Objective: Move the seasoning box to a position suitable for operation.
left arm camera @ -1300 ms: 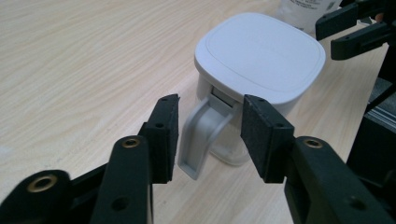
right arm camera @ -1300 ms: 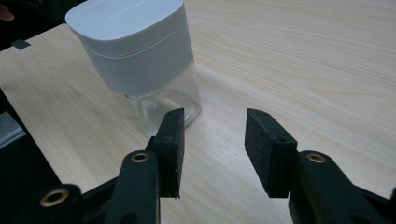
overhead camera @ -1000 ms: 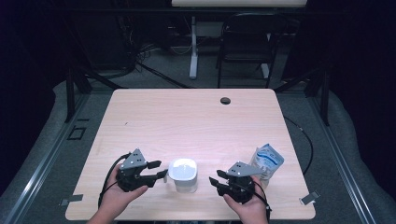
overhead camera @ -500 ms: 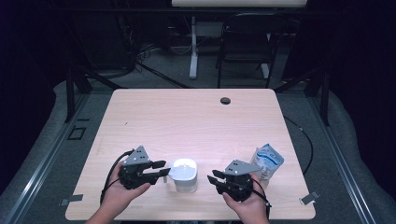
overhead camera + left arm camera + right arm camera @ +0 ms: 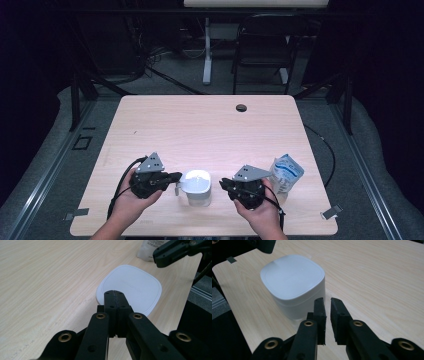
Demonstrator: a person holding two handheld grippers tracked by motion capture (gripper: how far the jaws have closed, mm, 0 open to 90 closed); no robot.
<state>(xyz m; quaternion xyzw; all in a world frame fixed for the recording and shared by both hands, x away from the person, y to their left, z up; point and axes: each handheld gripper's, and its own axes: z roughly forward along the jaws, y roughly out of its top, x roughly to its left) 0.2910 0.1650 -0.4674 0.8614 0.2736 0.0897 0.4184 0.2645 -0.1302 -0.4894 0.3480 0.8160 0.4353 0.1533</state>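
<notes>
A white rounded-square container [image 5: 195, 186] with a flat lid [image 5: 130, 288] stands near the table's front edge, between my two grippers. My left gripper [image 5: 174, 176] points at it from the left. Its jaws have just been closing and now meet with nothing between them, and the tips [image 5: 113, 292] hover over the lid's near edge. My right gripper [image 5: 225, 184] points at the container [image 5: 292, 286] from the right. Its jaws have just been closing too; the fingertips [image 5: 327, 301] stand a thin slit apart, empty, beside the container's wall.
A white and blue pouch [image 5: 287, 172] lies at the table's right edge, just behind my right hand. A dark round grommet [image 5: 241, 107] sits at the far edge of the wooden table [image 5: 210, 130]. A chair [image 5: 262, 47] stands beyond it.
Both grippers' jaws have drawn together. The left pair, spread beside the container earlier, now touch. The right gripper has lifted slightly. The container and pouch have not moved.
</notes>
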